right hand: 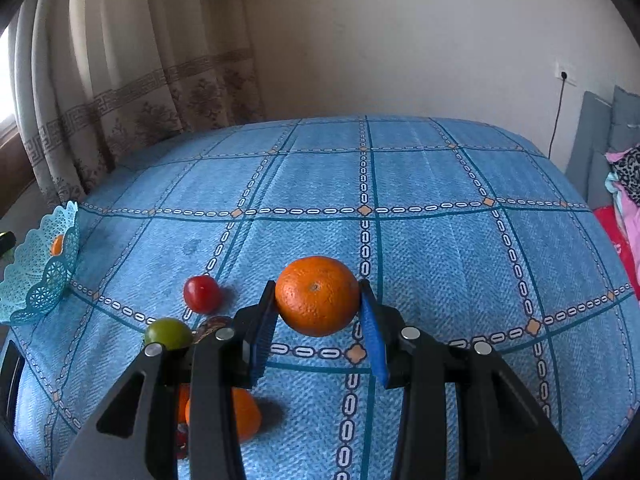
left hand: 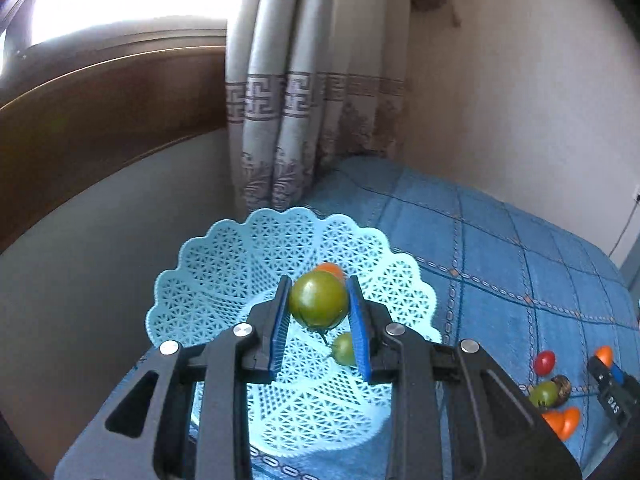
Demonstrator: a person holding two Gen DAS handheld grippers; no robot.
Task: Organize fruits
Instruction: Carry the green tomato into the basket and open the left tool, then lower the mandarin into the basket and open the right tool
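Gripping a green tomato (left hand: 318, 299) between their blue pads, the left tongs (left hand: 319, 312) hang above the pale blue lattice basket (left hand: 200, 280), clenched on the fruit from both sides. Down in the basket lie a smaller green tomato (left hand: 344, 349) and an orange fruit (left hand: 330, 268), the latter mostly hidden behind the held tomato.

The right tongs (right hand: 318, 320) are clenched on an orange (right hand: 317, 295), held clear above the blue checked cloth (right hand: 440, 240) of the counter. To their left on the cloth sit a red tomato (right hand: 202, 294), a green tomato (right hand: 168, 333) and, just beside it, a dark mottled fruit (right hand: 212, 325) partly hidden by the tongs. Lower down, another orange (right hand: 246, 414) shows behind the left finger. The basket stands at the far left edge of the counter in the right wrist view, with the orange fruit visible through its wall. A patterned curtain (left hand: 280, 120) hangs behind the basket.
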